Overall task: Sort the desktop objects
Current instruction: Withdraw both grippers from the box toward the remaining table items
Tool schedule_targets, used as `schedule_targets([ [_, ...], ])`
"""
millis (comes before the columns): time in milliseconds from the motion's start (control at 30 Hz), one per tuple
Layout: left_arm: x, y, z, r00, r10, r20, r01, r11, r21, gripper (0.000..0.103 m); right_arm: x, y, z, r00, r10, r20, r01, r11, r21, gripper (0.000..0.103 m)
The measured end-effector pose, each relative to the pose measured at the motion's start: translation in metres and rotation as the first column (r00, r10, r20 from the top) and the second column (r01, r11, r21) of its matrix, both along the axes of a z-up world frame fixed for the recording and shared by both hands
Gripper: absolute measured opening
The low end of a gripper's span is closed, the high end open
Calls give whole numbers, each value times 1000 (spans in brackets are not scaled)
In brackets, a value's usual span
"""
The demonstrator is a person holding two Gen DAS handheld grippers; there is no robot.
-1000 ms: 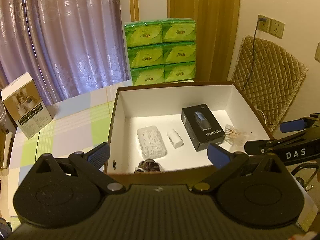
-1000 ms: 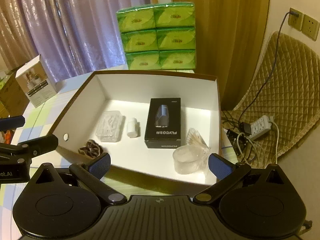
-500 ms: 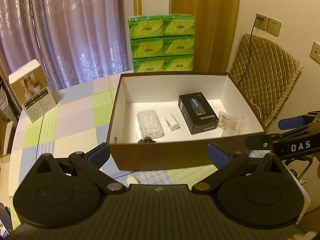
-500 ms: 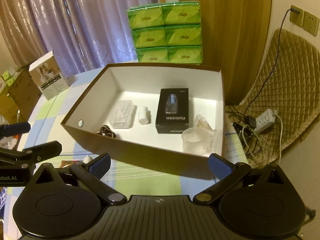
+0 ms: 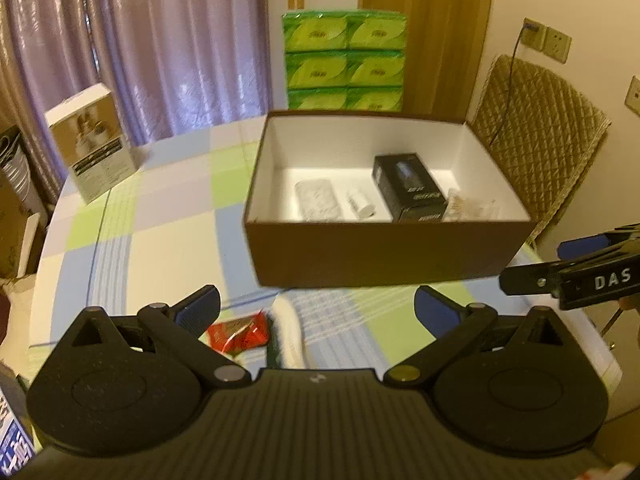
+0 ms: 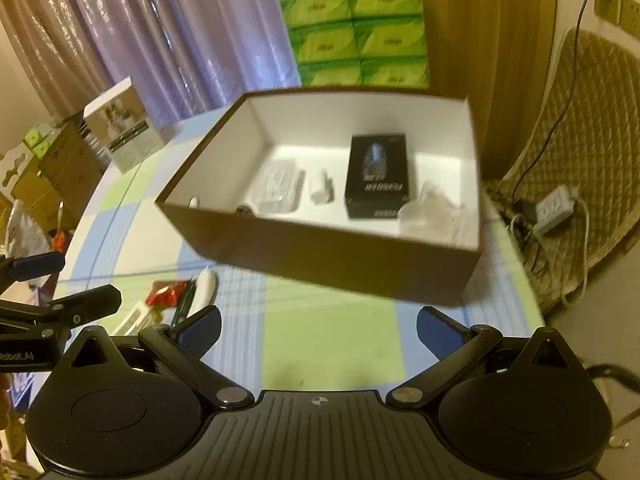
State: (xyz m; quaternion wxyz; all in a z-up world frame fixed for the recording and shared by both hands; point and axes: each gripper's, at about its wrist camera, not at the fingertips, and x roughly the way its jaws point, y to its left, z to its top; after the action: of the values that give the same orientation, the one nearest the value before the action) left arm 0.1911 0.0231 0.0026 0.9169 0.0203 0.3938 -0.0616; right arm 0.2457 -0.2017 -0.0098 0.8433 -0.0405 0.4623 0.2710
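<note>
Your left gripper (image 5: 316,312) and right gripper (image 6: 318,326) gape empty; box (image 5: 384,256) part-filled, red packet (image 5: 240,332) and white item (image 5: 290,332) remain out.

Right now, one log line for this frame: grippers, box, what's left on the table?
left gripper: open, empty | right gripper: open, empty | brown box: holds black carton | red packet: on table, unsorted

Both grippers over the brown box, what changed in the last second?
Both open grippers, left and right, pulled back from over the brown cardboard box toward the near table edge, bringing a red foil packet and white oblong item into view. Nothing was gripped or released. The black carton and other box contents stayed put.
</note>
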Motion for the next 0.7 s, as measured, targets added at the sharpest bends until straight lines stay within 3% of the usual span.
schedule_targets([
  [700, -48, 57, -28, 990, 101, -95, -100, 995, 9, 96, -32, 55, -35, 982, 166, -87, -169, 985, -30, 101],
])
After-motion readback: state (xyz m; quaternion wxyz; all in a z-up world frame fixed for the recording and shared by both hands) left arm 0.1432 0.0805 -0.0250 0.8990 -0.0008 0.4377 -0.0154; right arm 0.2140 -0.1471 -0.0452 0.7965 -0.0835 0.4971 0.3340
